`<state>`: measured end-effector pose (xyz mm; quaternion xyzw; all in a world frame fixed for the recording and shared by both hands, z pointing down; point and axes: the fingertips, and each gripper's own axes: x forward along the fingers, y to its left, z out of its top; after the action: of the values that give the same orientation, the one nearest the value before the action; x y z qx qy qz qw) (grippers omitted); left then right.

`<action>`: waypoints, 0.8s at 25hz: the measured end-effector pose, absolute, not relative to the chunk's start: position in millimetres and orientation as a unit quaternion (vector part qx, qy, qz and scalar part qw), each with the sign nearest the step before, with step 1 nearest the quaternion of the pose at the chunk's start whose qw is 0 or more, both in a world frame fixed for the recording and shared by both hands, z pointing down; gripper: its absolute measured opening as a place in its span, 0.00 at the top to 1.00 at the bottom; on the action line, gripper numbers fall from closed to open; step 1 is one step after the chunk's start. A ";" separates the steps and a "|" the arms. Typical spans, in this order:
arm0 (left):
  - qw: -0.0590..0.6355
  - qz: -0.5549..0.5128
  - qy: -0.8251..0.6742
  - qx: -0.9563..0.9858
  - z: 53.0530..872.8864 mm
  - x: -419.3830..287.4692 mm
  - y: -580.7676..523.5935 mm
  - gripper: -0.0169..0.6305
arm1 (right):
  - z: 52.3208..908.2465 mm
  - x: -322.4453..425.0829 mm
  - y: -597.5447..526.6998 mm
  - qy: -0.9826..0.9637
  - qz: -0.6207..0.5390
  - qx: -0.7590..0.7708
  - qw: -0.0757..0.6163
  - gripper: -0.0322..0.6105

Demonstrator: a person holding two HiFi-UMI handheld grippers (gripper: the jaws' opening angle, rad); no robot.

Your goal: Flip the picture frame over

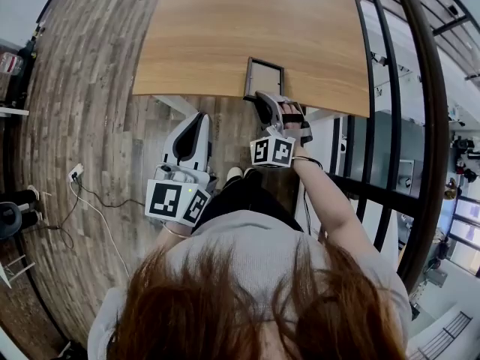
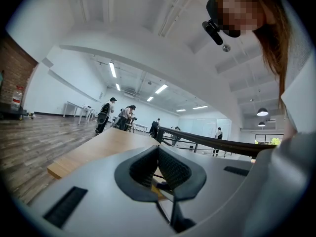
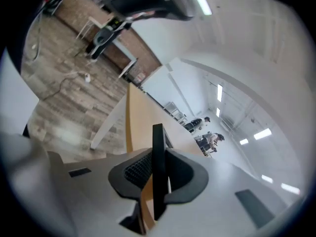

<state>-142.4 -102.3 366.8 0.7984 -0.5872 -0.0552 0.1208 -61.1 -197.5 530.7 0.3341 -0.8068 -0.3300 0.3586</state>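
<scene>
A dark-rimmed picture frame (image 1: 264,77) with a pale grey face lies at the front edge of the wooden table (image 1: 225,28). My right gripper (image 1: 264,102) is shut on the frame's near edge. In the right gripper view that edge shows as a dark bar (image 3: 157,137) standing edge-on between the pads of the right gripper (image 3: 159,158), with the table (image 3: 138,117) behind it. My left gripper (image 1: 201,118) hangs below and in front of the table edge, apart from the frame. In its own view the left gripper (image 2: 158,149) has its pads meeting at the tip, with nothing between them.
A black railing (image 1: 375,88) runs close along the table's right side. A white socket and cable (image 1: 75,175) lie on the wooden floor at the left. Several people (image 2: 106,115) stand far off beyond the table (image 2: 108,142).
</scene>
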 end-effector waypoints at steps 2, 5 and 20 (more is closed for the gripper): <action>0.122 -0.055 -0.585 0.800 367.9 -139.2 -103.3 0.96 | 510.5 -57.3 -204.6 -0.833 -0.265 0.378 0.306 0.82; 0.122 -0.055 -0.579 0.804 367.7 -134.1 -105.6 0.96 | 480.6 -48.8 -217.9 -0.858 -0.171 0.434 0.213 0.82; 0.135 -0.049 -0.555 0.820 374.2 -118.5 -115.8 0.96 | 458.8 77.8 -243.6 -0.711 0.248 0.641 -0.149 0.82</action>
<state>-118.5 -115.8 374.2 0.8197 -0.5545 -0.0492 0.1351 77.8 -243.6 458.8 0.6407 -0.7112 0.2481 -0.1488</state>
